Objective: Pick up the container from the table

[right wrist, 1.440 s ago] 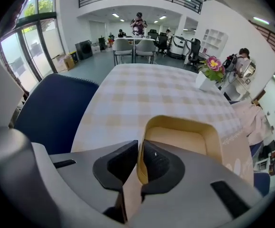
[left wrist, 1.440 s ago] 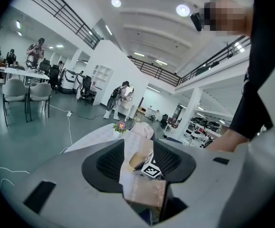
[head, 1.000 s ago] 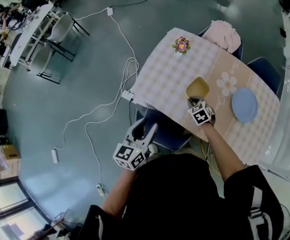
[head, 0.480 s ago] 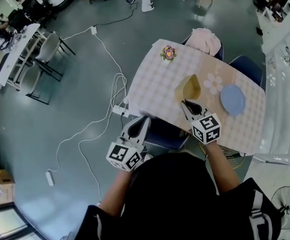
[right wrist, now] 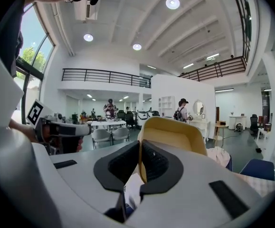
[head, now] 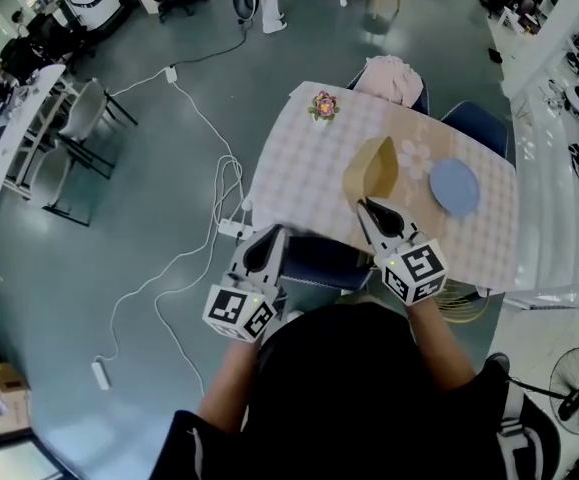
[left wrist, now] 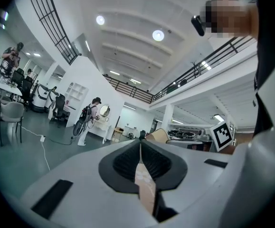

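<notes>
The yellow container (head: 371, 171) is tilted up above the checked table (head: 299, 168), and my right gripper (head: 364, 205) is shut on its near rim. In the right gripper view the container's wall (right wrist: 180, 137) stands pinched between the jaws of the right gripper (right wrist: 140, 148). My left gripper (head: 271, 236) hangs off the table's near left edge, jaws pressed together with nothing in them. The left gripper view shows the left gripper (left wrist: 140, 144) shut and level, with the container (left wrist: 158, 136) small in the distance.
A blue plate (head: 454, 186) and a small flower pot (head: 322, 106) stand on the table. Blue chairs sit at the far side (head: 479, 123) and the near side (head: 314, 263); one holds a pink cloth (head: 389, 76). White cables (head: 219, 198) lie on the floor to the left.
The right gripper has risen with the container, lifting it off the table and tilting it. The left gripper's jaws went from open to shut as it rose.
</notes>
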Available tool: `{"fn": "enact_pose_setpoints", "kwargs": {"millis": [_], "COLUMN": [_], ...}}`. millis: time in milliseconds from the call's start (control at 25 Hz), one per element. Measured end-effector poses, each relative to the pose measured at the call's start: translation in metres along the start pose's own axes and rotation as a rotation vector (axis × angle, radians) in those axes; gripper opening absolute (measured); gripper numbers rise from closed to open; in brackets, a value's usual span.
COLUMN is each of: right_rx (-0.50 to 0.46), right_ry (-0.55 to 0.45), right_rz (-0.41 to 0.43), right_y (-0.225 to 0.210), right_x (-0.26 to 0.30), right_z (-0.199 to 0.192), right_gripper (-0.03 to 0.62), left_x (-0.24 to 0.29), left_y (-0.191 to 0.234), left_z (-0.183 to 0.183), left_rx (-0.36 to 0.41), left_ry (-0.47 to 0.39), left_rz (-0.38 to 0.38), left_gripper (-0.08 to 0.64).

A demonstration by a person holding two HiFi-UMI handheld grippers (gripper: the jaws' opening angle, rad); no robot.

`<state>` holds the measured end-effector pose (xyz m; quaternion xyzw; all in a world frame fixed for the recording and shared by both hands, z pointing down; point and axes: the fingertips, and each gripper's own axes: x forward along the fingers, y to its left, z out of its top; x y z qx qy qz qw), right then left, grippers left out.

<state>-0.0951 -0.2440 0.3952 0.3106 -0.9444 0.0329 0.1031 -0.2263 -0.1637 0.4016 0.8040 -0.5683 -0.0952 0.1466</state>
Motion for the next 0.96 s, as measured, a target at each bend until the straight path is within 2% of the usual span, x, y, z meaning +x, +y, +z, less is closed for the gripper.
{"fn": "enact_pose_setpoints", "kwargs": {"millis": [200,440,640,960], "right_rx": [-0.002,0.018,0.010,0.013], "right_ry": [-0.027,-0.043,-0.043,-0.045], "right_rz": [-0.015,-0.030,-0.018,-0.001], "right_y": [0.013,0.015,0.013,-0.001], "right_x": [-0.005,-0.009,-0.006,0.002], "right_z": [0.007,0.009,0.010,0.006], "right_gripper": [0.014,0.014,0.014,0.014], "left_x": [-0.011,-0.023,-0.031,-0.026], "left_y": [0.000,0.001,0.003,0.007], "left_z": [0.009,0.004,0.000,-0.002], "left_rx": [0.002,-0.009,-0.047,-0.026], "left_ry": [-0.019,-0.023,-0.044,-0.061], "left_rz": [-0.010,0.003,0.012,0.053], "left_gripper": [0.012,0.012,0.012,0.012]}}
